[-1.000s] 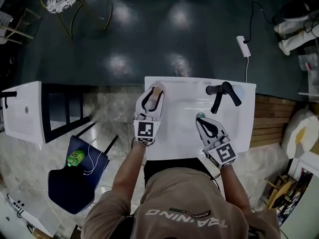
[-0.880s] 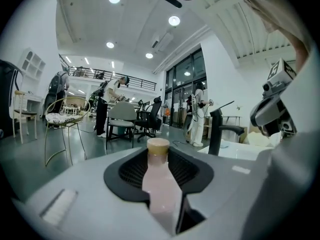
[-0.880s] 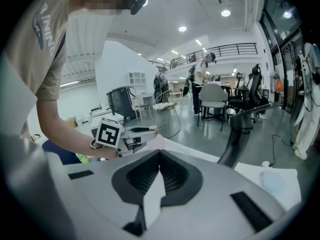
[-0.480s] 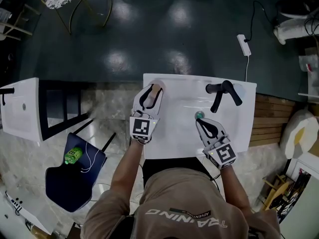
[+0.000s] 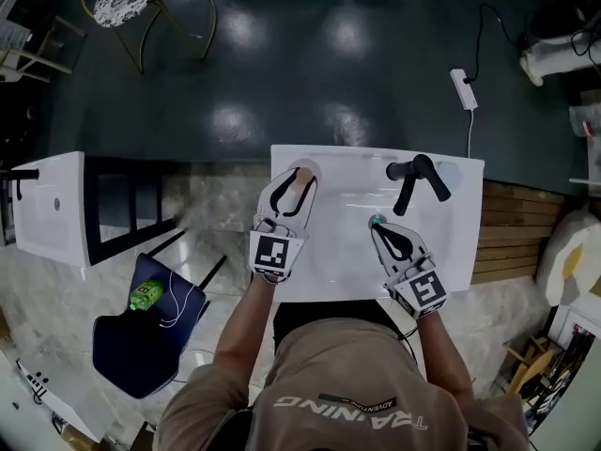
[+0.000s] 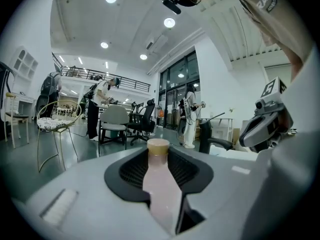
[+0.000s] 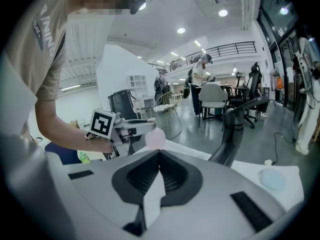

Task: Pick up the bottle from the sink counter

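A pale pink bottle (image 5: pixel 301 178) with a tan cap (image 6: pixel 158 145) stands upright between the jaws of my left gripper (image 5: pixel 294 188), at the far left corner of the white sink counter (image 5: pixel 446 247). The jaws have just been closing, and the pads now press on the bottle's sides. My right gripper (image 5: pixel 380 226) hangs over the basin near the greenish drain (image 5: pixel 377 219). Its jaws meet at the tips with nothing between them. In the right gripper view the bottle's rounded side (image 7: pixel 155 138) shows at the tip of the left gripper.
A black faucet (image 5: pixel 413 180) stands at the counter's far right. A second white sink unit (image 5: pixel 47 209) is at the left. A blue chair (image 5: pixel 136 341) near it carries a green bottle (image 5: pixel 146 296). A power strip (image 5: pixel 462 87) lies on the dark floor beyond, and wooden slats (image 5: pixel 512 233) are at the right.
The left gripper has closed slightly on the bottle and shifted a little with it. The right gripper has stayed over the basin.
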`<move>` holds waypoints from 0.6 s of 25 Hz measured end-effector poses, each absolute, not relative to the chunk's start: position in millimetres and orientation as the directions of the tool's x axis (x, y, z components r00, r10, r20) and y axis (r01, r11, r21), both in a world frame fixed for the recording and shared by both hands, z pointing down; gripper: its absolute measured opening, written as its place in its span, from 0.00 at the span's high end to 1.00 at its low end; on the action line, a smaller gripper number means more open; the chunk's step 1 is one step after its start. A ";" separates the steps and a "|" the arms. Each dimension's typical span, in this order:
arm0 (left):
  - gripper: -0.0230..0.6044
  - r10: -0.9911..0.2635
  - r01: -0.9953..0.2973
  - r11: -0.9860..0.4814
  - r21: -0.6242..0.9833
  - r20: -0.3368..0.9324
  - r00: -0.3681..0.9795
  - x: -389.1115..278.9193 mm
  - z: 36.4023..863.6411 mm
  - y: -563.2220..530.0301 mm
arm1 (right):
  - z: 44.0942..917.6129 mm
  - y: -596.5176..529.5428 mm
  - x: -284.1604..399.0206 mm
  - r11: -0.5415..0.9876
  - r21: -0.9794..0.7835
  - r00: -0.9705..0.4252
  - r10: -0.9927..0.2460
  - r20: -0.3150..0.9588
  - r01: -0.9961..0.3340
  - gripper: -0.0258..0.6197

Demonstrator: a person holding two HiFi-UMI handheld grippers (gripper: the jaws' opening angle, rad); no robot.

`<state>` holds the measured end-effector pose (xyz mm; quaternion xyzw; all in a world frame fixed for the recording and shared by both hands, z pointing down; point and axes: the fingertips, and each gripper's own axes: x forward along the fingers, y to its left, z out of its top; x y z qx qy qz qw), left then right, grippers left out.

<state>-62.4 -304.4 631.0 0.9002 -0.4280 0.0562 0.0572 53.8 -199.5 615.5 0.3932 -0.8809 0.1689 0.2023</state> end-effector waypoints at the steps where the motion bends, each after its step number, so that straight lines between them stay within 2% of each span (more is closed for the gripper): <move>1: 0.76 -0.764 -0.778 -0.626 0.055 0.154 0.626 -60.8 626.8 -303.2 | 612.3 -201.3 54.4 0.636 -0.139 -0.612 -0.624 0.486 -0.759 0.95; 10: 0.76 -0.782 -0.794 -0.601 0.086 0.142 0.607 -54.9 570.6 -286.1 | 577.7 -213.4 64.3 0.662 -0.144 -0.659 -0.649 0.379 -0.735 0.95; 15: 0.76 -0.796 -0.805 -0.592 0.039 0.124 0.592 -57.7 535.4 -288.9 | 561.1 -224.9 65.3 0.694 -0.134 -0.693 -0.644 0.325 -0.708 0.95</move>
